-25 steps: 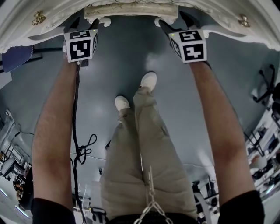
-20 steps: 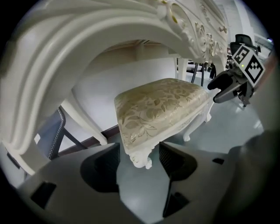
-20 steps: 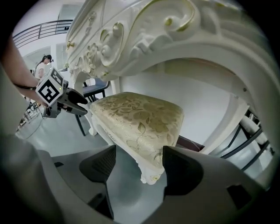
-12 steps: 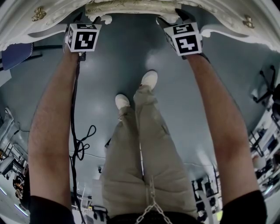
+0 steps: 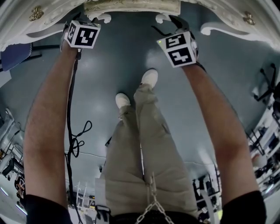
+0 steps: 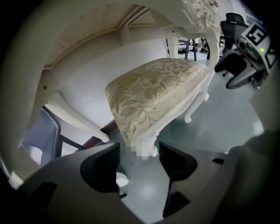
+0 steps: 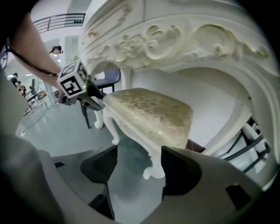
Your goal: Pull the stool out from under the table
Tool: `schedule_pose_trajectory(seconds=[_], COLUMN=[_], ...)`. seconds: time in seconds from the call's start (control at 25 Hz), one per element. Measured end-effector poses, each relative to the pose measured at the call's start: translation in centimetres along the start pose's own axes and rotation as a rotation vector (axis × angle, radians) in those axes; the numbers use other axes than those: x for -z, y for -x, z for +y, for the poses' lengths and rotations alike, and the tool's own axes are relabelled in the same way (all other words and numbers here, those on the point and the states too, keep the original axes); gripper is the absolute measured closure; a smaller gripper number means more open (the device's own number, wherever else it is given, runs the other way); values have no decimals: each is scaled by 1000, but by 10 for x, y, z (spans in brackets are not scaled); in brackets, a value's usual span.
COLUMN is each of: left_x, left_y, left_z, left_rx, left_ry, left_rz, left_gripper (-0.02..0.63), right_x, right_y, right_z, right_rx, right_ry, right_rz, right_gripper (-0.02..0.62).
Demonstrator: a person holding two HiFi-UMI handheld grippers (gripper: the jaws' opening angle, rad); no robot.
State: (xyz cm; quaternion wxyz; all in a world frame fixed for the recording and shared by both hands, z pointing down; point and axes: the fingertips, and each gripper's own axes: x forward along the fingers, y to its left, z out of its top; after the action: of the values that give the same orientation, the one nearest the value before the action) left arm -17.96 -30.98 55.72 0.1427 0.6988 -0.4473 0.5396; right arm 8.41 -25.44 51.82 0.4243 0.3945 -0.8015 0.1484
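Observation:
The stool (image 6: 157,87) has a cream-gold floral cushion and white carved legs, and it stands under the white ornate table (image 5: 52,19). In the head view only its front edge (image 5: 131,6) shows under the table's rim. My left gripper (image 6: 139,164) is open just short of the stool's near left leg (image 6: 148,142), which shows in the gap between the jaws. My right gripper (image 7: 138,168) is open too; its jaws have just been closing, and the near right leg (image 7: 153,164) stands in their gap, untouched. Each gripper also shows in the other's view: the right gripper (image 6: 245,57) and the left gripper (image 7: 81,89).
The person's legs and white shoes (image 5: 148,78) stand on the grey floor behind the stool. A black cable (image 5: 76,140) trails along the left arm. A blue chair (image 6: 43,135) sits left of the table. Office chairs and equipment (image 5: 267,87) line the right side.
Both grippers have moved closer to the stool. The right marker cube has shifted left toward the stool's corner, and the left cube has moved up toward the table and rolled.

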Motion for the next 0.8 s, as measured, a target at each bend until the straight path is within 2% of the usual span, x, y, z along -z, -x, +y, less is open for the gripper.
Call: schedule_pose_trajectory(seconds=[0.08,0.2,0.36,0.56,0.8], left_x=[-1,-4,-7,-6,0], left_y=[-2,-5,-10,-10,-9], left_z=[-1,-7,-8,-10,-2], left_rx=[0,12,17,29,26], left_ry=[-35,-41,-6,-1,-5], left_rz=[10,13,19,1,12], left_gripper=[344,344,344,344,344], right_x=[-6,-7,-9,-7,2], right_y=[-5,-16,-24,-23,-10], right_z=[-34,-60,-60,-54,-34], right_rx=[73,90,63,49,-14], right_ry=[-46,-77,-32,-54,-63], right_rz=[-7,26,49,51,77], right_gripper=[295,288,288,288,288])
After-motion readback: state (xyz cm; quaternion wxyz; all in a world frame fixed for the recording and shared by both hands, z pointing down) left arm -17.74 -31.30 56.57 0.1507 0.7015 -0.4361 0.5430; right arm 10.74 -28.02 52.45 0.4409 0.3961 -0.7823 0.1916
